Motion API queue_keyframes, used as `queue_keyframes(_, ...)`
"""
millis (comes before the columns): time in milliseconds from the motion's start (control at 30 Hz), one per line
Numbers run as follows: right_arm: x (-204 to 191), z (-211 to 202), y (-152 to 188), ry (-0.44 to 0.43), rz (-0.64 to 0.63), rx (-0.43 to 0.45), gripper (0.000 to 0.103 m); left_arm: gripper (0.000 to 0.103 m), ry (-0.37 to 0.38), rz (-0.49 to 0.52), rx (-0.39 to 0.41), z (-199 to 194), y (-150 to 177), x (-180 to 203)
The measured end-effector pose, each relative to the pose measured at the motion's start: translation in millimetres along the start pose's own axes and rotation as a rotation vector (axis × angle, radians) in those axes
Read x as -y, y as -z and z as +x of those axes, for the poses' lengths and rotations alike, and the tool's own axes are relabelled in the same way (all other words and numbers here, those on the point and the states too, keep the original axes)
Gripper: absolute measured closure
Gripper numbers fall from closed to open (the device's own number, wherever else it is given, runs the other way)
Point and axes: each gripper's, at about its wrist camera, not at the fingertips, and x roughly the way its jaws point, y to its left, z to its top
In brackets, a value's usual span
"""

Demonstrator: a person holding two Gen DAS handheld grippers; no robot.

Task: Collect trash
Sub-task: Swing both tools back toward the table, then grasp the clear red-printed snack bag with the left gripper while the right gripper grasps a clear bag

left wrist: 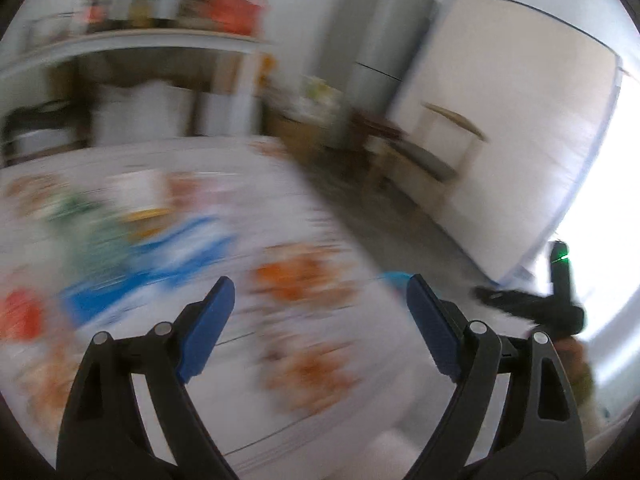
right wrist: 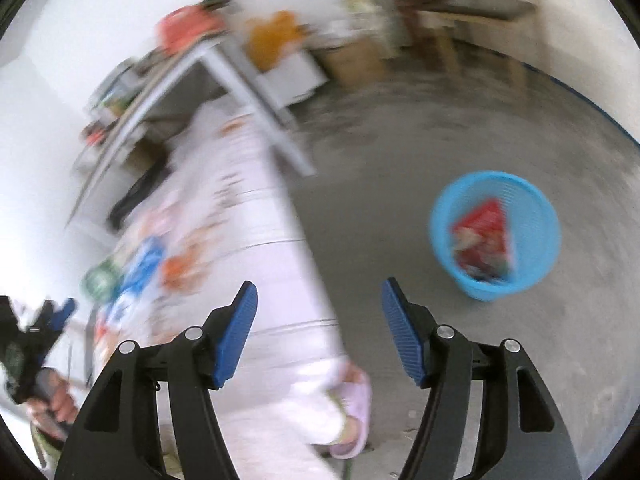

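Observation:
Both views are blurred. My left gripper (left wrist: pixel 320 280) hangs open over a table with a white patterned cloth (left wrist: pixel 340 360), nothing between its blue pads. Trash lies on the cloth to its left: a blue packet (left wrist: pixel 160 264), a green wrapper (left wrist: pixel 92 232) and something red (left wrist: pixel 20 316). My right gripper (right wrist: pixel 320 283) is open and empty above the table's edge and the floor. A blue basket (right wrist: pixel 444 220) stands on the floor to its right, with a red wrapper (right wrist: pixel 484 232) inside. The blue packet (right wrist: pixel 144 264) shows at left.
A shelf (left wrist: pixel 140 40) with jars and bags stands behind the table. A fridge (left wrist: pixel 376 40), a leaning mattress (left wrist: pixel 520 140) and stools (left wrist: pixel 440 128) are at the back right. A foot in a pink slipper (right wrist: pixel 352 412) stands by the table. The concrete floor (right wrist: pixel 400 140) spreads around the basket.

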Motion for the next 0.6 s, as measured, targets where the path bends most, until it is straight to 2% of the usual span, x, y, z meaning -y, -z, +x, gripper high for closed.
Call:
queue_keyframes(67,-40,14,3,-0.065,-0.081,-0.033,0.04,0.02,-0.088,-0.06,0.025,-21,13,-33)
queue_keyframes(133,-80,28,9,-0.107,-0.162,-0.069,0.04,0.02,-0.184,-0.163,0.039,-43,30,-78)
queue_keyframes(267,-151,60,28,-0.208,-0.298,-0.158,0.04,0.02,-0.311,-0.379,0.043,-68,56,-149)
queue_keyframes(367,-204,78,54,-0.279,-0.424,-0.242,0.04,0.02,-0.312,-0.507,0.055,-67,72,-187)
queue_keyframes(433,-247,88,75,-0.301,-0.545,-0.265,0.04,0.027,-0.285,-0.599,0.065,-66,82,-209)
queue_keyframes(500,-289,96,92,-0.31,-0.672,-0.248,0.051,0.034,-0.26,-0.653,0.075,-67,90,-220)
queue_keyframes(600,-346,108,111,-0.317,-0.835,-0.213,0.06,0.042,-0.21,-0.731,0.106,-65,98,-233)
